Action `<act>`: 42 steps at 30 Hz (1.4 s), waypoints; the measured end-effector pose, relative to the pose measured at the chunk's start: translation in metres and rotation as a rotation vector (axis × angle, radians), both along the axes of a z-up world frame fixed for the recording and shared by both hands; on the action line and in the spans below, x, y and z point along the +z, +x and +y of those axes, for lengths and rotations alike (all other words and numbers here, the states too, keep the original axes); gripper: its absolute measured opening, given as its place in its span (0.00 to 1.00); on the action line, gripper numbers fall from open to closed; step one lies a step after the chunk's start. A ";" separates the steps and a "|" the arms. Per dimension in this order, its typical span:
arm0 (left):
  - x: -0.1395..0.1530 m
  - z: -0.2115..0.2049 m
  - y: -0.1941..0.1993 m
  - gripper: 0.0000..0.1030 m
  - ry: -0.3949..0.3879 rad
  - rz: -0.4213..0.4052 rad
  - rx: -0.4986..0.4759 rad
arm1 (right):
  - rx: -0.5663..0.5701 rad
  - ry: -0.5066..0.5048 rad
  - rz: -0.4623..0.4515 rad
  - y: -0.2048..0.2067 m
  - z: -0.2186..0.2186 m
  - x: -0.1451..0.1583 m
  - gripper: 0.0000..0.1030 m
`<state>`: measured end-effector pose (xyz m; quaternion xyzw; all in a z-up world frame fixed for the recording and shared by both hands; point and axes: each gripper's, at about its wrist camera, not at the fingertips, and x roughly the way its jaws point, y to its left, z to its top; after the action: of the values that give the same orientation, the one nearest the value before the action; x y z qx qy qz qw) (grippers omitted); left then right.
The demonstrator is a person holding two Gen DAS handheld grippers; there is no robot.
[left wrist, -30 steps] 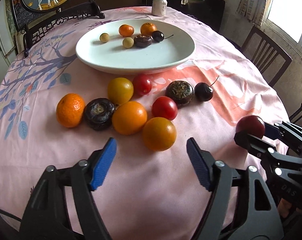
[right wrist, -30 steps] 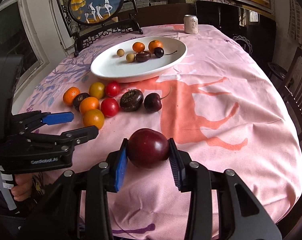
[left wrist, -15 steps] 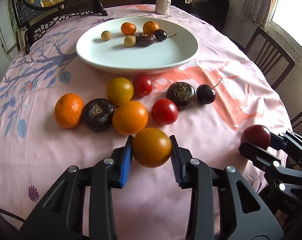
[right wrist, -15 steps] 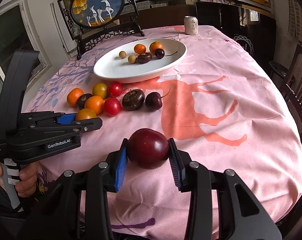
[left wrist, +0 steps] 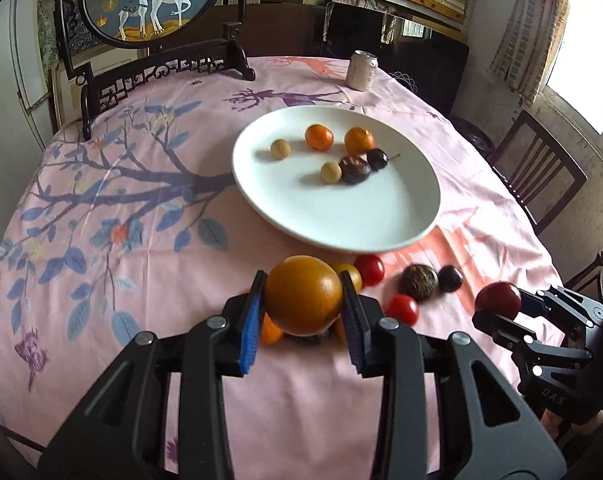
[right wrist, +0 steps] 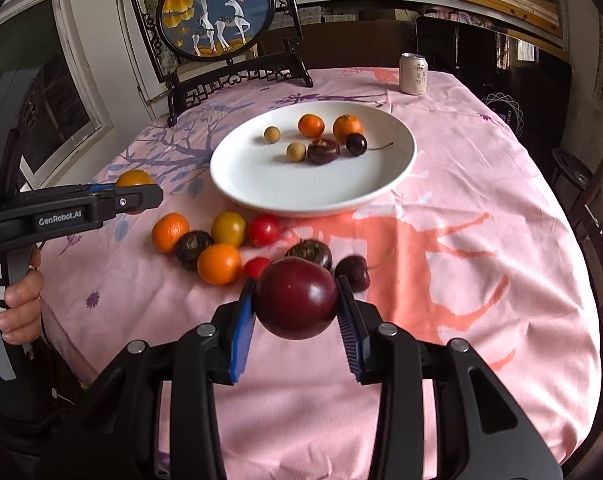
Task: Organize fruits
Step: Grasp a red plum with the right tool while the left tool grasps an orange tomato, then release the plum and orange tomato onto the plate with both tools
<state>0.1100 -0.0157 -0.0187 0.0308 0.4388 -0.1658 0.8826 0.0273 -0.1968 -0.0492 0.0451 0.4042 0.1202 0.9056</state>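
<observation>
Left gripper (left wrist: 303, 312) clamped on orange fruit (left wrist: 303, 295), right gripper (right wrist: 296, 310) clamped on plum (right wrist: 296, 298), both near white plate (right wrist: 237, 168).

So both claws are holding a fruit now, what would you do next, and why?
Probably carry both forward over the white plate and set them down. The left gripper is shut on an orange fruit, the right gripper on a dark red plum, and similar fruit already lies there.

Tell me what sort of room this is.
Probably a home dining room: a round table under a pink printed tablecloth, dark wooden slat-backed chairs beside it, and a framed oval deer picture on a carved stand.
</observation>
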 end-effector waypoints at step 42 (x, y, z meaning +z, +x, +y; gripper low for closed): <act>0.047 -0.013 -0.006 0.86 -0.011 -0.221 0.119 | -0.054 -0.068 -0.045 0.035 0.011 0.017 0.67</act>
<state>0.1044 -0.0285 0.0287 0.0178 0.3391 -0.1113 0.9340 0.0621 -0.1858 -0.0319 0.0226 0.3862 0.0832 0.9184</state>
